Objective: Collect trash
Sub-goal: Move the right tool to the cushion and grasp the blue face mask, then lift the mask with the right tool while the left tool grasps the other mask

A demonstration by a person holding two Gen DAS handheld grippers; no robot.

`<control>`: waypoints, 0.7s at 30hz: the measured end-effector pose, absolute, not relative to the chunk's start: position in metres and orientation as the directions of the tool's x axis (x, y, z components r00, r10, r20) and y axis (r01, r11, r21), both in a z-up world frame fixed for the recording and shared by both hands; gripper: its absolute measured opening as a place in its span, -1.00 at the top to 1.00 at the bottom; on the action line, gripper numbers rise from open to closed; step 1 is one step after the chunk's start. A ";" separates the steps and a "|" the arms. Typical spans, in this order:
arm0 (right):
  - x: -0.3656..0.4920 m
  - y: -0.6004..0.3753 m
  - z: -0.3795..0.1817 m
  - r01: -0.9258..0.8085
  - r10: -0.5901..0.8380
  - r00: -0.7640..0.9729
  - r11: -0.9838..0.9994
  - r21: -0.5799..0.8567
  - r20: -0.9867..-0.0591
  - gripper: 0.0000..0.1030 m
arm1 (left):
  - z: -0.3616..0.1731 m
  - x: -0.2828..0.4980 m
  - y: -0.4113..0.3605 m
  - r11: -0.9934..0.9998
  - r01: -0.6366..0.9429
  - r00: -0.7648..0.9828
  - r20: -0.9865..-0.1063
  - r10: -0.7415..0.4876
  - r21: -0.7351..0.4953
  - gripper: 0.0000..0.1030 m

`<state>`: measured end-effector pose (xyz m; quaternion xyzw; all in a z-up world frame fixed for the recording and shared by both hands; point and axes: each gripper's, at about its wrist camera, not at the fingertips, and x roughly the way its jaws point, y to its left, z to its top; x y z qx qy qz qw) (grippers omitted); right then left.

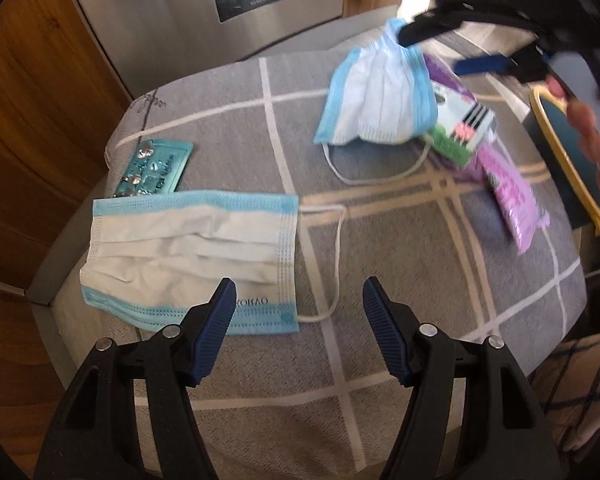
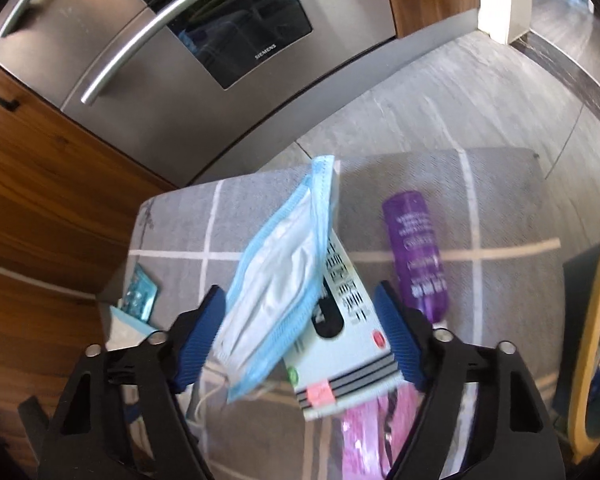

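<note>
A flat blue-and-white face mask [image 1: 188,256] lies on the grey checked cloth [image 1: 260,380], just ahead and left of my left gripper [image 1: 299,284], which is open with nothing between its fingers. A second, crumpled mask [image 1: 380,100] [image 2: 276,292] rests partly on a white-and-green box [image 1: 460,128] [image 2: 340,356]. My right gripper [image 2: 299,288] [image 1: 446,50] hangs open over both, with the mask and box between its blue pads. Its left pad sits close to the mask's edge. A teal blister pack [image 1: 156,168] [image 2: 140,294], a pink wrapper [image 1: 512,196] [image 2: 372,432] and a purple bottle [image 2: 418,256] also lie on the cloth.
A dark bin with a yellow rim [image 1: 572,168] [image 2: 592,340] stands at the right edge of the cloth. A person's hand [image 1: 592,132] holds the right gripper above it. A steel appliance [image 1: 172,8] [image 2: 204,64] and wooden cabinet fronts [image 1: 40,120] stand behind and to the left.
</note>
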<state>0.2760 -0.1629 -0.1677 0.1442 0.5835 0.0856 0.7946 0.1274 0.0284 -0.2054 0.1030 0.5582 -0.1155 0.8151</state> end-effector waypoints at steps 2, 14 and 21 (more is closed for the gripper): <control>0.281 -0.160 -0.174 0.035 0.300 0.305 0.945 0.326 -0.904 -0.20 | -0.209 0.126 0.028 0.948 0.314 0.339 -0.938 -0.069 0.044 -0.07; 0.286 -0.141 -0.176 -0.036 0.291 0.304 0.955 0.294 -0.907 0.92 | -0.229 0.131 0.040 0.954 0.301 0.257 -0.962 -0.090 -0.008 0.98; 0.278 -0.153 -0.141 -0.063 0.321 0.370 0.945 0.321 -0.872 0.93 | -0.208 0.122 0.038 0.951 0.306 0.300 -0.945 -0.131 -0.035 0.99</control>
